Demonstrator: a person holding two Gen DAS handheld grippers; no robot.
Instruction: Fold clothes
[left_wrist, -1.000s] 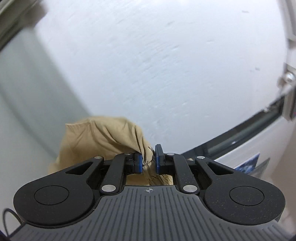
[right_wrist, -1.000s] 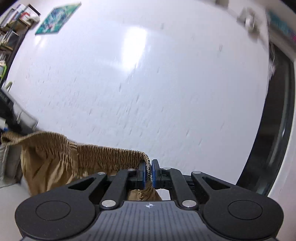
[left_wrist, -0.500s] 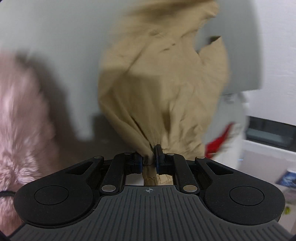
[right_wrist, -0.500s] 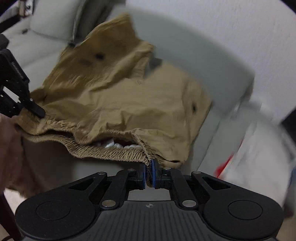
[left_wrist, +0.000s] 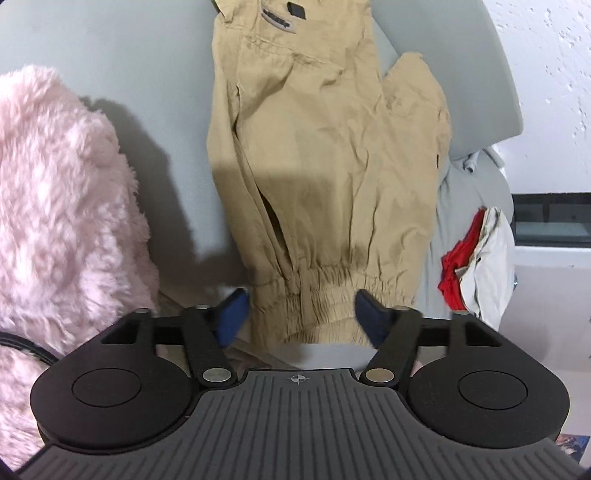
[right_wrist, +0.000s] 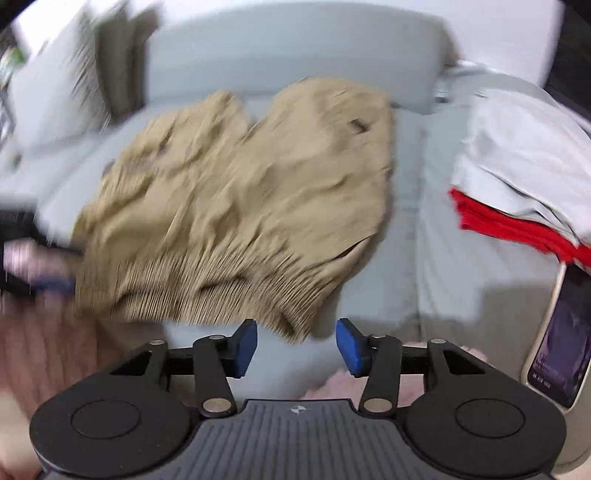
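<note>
Tan shorts (left_wrist: 325, 158) with an elastic waistband lie spread flat on a grey sofa seat (left_wrist: 147, 48). In the left wrist view the waistband sits between the wide-apart blue pads of my left gripper (left_wrist: 301, 314), whose jaws are opening and do not press on the cloth. The right wrist view is blurred: the same shorts (right_wrist: 258, 192) lie ahead, with one waistband corner between the pads of my right gripper (right_wrist: 296, 345). Its jaws are opening too, and the pads stand clear of the fabric. The left gripper (right_wrist: 48, 284) shows as a dark blur at the waistband's other end.
A fluffy pink garment (left_wrist: 62, 221) fills the left side. At the right lies a stack of folded clothes, light grey (right_wrist: 524, 155) over red (right_wrist: 491, 221). A phone (right_wrist: 557, 350) rests near the sofa's front right edge. Grey cushions (right_wrist: 92, 74) stand at the back left.
Both grippers held the shorts up by the waistband against a white wall, swung down over the sofa, laid the shorts flat and let go, with the jaws spreading apart.
</note>
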